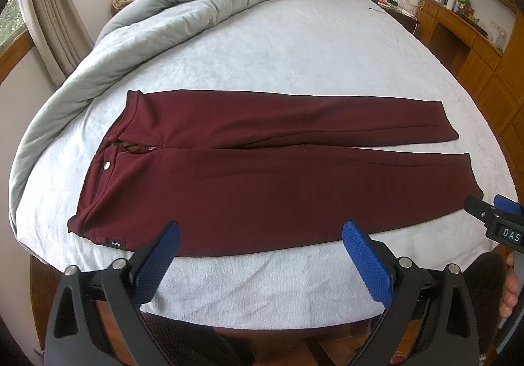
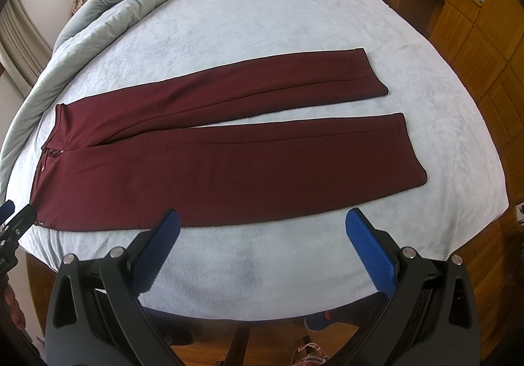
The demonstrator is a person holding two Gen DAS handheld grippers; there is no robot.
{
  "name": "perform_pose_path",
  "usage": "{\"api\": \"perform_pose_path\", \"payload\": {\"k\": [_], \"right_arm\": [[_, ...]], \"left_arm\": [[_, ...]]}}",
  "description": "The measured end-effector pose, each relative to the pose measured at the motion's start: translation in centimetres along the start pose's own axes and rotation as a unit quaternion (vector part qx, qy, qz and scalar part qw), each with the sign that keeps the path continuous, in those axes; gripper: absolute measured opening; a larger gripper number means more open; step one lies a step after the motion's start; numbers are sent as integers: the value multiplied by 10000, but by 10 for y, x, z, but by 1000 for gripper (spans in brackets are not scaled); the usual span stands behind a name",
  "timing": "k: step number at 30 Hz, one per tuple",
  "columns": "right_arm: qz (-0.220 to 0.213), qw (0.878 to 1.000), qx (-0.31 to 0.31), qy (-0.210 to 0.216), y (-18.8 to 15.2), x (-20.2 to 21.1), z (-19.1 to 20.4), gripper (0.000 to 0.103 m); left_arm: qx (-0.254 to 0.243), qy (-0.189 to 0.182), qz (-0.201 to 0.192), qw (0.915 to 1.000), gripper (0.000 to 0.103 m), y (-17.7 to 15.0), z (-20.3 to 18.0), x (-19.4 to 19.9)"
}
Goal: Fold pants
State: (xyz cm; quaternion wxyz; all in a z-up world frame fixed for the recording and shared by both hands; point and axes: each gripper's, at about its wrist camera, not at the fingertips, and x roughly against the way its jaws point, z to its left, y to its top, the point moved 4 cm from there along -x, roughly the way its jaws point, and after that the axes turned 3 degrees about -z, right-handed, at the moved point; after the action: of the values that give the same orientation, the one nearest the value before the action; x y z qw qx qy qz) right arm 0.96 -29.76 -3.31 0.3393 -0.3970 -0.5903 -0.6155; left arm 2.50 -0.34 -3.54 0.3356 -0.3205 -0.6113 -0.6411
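Pants (image 1: 262, 176) lie flat and unfolded on the bed (image 1: 294, 48), legs slightly apart. My left gripper (image 1: 260, 263) and right gripper (image 2: 262, 254) both spread wide, empty, above the near edge. I judge no fold started

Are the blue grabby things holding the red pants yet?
No, nothing is held. The left tool and right tool are both open, near the front edge of the pants, which lie flat on the bed.

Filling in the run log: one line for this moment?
stage: pre-grasp | pants: flat on bed, unfolded | left gripper: jaws open, empty | right gripper: jaws open, empty
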Motion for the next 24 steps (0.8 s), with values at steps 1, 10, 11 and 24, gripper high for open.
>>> {"api": "perform_pose_path", "payload": {"k": [1,10,11,24], "right_arm": [[5,10000,-2,-2,0,-1,0,100],[-158,9999,26,41,30,-18,-22,100],[-218,9997,-10,104,40,-22,-30,100],[218,9987,-463,6,198,-178,-187,100]], "left_arm": [[15,-20,28,10000,99,0,0,-1],[191,-252,268,9991,99,14,-4,-29],[218,-284,247,9991,99,21,-6,-35],[172,-705,274,9970,99,121,-91,-176]]}}
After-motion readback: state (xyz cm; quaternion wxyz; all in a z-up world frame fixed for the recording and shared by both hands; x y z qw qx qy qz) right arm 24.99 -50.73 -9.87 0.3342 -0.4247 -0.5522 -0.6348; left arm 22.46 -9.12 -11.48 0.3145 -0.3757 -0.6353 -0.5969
